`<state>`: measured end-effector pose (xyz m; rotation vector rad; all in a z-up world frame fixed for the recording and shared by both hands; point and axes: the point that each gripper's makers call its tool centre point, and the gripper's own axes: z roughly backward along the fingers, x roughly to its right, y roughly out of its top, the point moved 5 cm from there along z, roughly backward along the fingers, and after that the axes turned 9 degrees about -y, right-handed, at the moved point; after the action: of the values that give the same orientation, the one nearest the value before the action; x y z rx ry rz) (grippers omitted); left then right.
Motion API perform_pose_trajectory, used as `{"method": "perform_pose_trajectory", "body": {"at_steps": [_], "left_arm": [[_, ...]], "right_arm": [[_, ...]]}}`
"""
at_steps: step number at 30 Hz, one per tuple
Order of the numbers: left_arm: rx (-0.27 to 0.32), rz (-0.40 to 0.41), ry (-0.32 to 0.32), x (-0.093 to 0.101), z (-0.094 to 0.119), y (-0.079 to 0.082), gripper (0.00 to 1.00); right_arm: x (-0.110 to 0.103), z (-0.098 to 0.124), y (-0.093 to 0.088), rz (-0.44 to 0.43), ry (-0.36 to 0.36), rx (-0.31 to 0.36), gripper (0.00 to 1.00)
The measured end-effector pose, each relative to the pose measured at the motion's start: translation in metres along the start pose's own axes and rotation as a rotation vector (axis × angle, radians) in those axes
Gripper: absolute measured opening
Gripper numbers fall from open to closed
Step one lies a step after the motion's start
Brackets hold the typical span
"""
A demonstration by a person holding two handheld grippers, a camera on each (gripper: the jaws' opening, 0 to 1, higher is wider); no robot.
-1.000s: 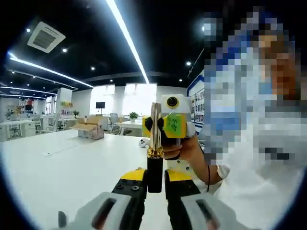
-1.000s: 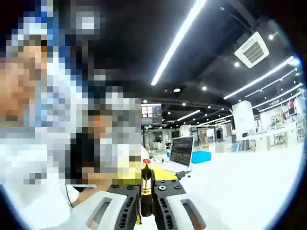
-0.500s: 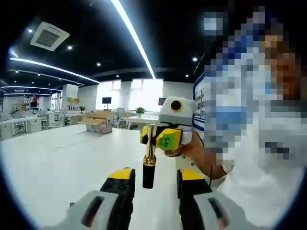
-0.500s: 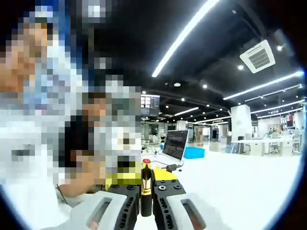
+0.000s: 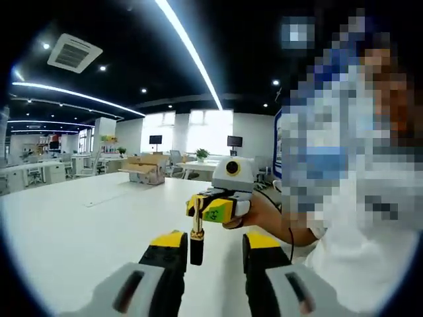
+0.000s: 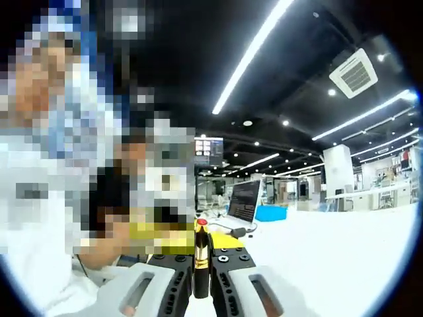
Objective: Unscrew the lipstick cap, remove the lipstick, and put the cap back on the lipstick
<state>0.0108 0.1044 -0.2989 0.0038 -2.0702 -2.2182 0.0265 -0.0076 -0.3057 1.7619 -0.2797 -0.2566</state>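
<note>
The lipstick (image 5: 196, 239) is a slim tube with a black end and a gold band. My right gripper (image 5: 209, 210), with yellow jaws and a hand behind it, is shut on the tube's upper part. The black end hangs between my left gripper's (image 5: 213, 242) open jaws, nearer the left one and touching neither. In the right gripper view the lipstick (image 6: 200, 254) stands straight up out of my shut right gripper (image 6: 200, 259). Its far end looks red. The left gripper's yellow jaws show to either side behind it.
A wide white table (image 5: 79, 224) lies below both grippers. An open cardboard box (image 5: 151, 173) stands at its far side. A laptop (image 6: 243, 201) and a blue object (image 6: 272, 212) sit on a table beyond the lipstick. A person's hand (image 5: 264, 214) holds the right gripper.
My left gripper, shut on the lipstick's black end a second ago, has opened and let go. The right gripper keeps the lipstick, which now looks smaller in the left gripper view.
</note>
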Motion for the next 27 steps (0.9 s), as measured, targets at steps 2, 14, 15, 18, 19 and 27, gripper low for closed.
{"method": "perform_pose_trajectory", "body": {"at_steps": [2, 14, 15, 18, 19, 27], "left_arm": [[0.002, 0.000, 0.003, -0.001, 0.000, 0.000, 0.35], [0.010, -0.005, 0.021, -0.002, 0.006, 0.002, 0.33], [0.009, -0.006, 0.021, -0.002, 0.006, 0.002, 0.33], [0.011, -0.010, 0.020, -0.001, 0.006, 0.003, 0.33], [0.012, -0.011, 0.020, -0.001, 0.006, 0.003, 0.33], [0.011, -0.012, 0.020, 0.000, 0.006, 0.004, 0.32]], "right_arm": [[0.001, 0.000, -0.003, 0.014, 0.004, 0.001, 0.06], [0.004, -0.003, -0.029, 0.036, 0.042, -0.040, 0.06], [0.004, -0.003, -0.030, 0.032, 0.043, -0.043, 0.06], [0.003, -0.002, -0.032, 0.036, 0.054, -0.040, 0.06], [0.002, -0.002, -0.032, 0.041, 0.057, -0.038, 0.06], [0.008, -0.003, -0.043, 0.063, 0.034, -0.061, 0.06]]}}
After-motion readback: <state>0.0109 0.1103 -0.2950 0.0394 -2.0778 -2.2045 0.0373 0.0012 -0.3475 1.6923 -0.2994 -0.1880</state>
